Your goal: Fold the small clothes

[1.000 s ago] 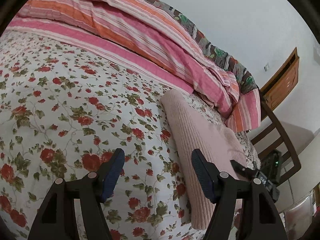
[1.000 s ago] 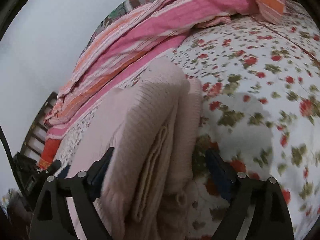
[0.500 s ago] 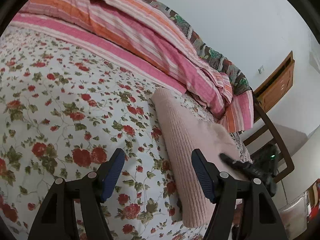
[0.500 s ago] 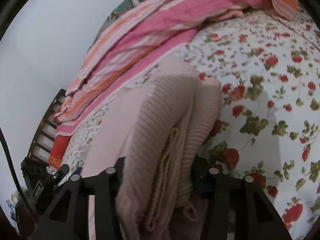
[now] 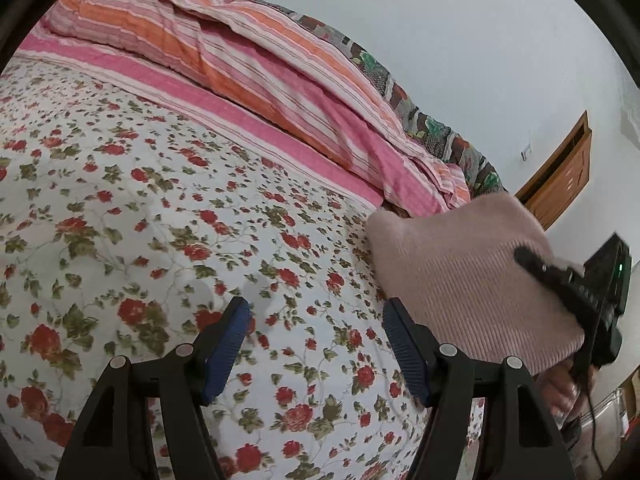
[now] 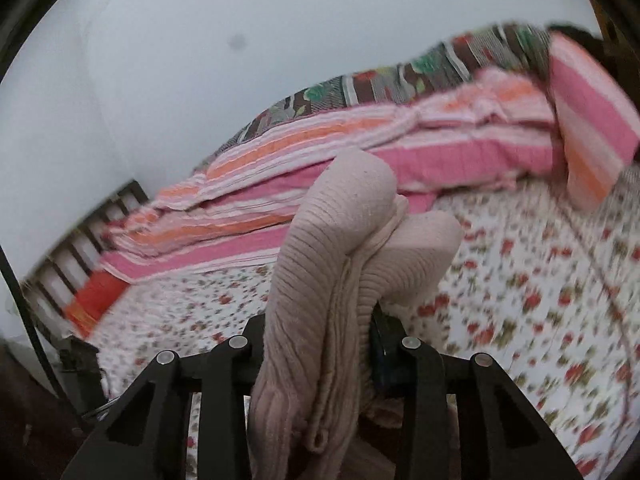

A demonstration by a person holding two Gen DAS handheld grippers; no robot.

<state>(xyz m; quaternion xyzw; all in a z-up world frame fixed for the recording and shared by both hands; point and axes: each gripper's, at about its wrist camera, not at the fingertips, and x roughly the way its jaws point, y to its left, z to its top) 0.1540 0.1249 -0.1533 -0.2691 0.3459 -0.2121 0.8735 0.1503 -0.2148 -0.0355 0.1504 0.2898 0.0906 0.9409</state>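
Note:
A folded pale pink ribbed knit garment (image 6: 332, 280) is clamped between my right gripper's jaws (image 6: 320, 344) and lifted off the floral bedsheet (image 6: 540, 280). In the left wrist view the same garment (image 5: 460, 272) hangs at the right, held up by the right gripper (image 5: 576, 292). My left gripper (image 5: 316, 332) is open and empty, its blue pads over the floral bedsheet (image 5: 160, 220), left of the garment and apart from it.
A pink and orange striped quilt (image 5: 240, 68) is bunched along the far side of the bed by the white wall. A dark slatted headboard (image 6: 80, 232) is at the left. A wooden cabinet (image 5: 564, 172) stands against the wall.
My right gripper closed on the folded pink garment and lifted it off the bed. The left gripper stayed open and drew back to the left.

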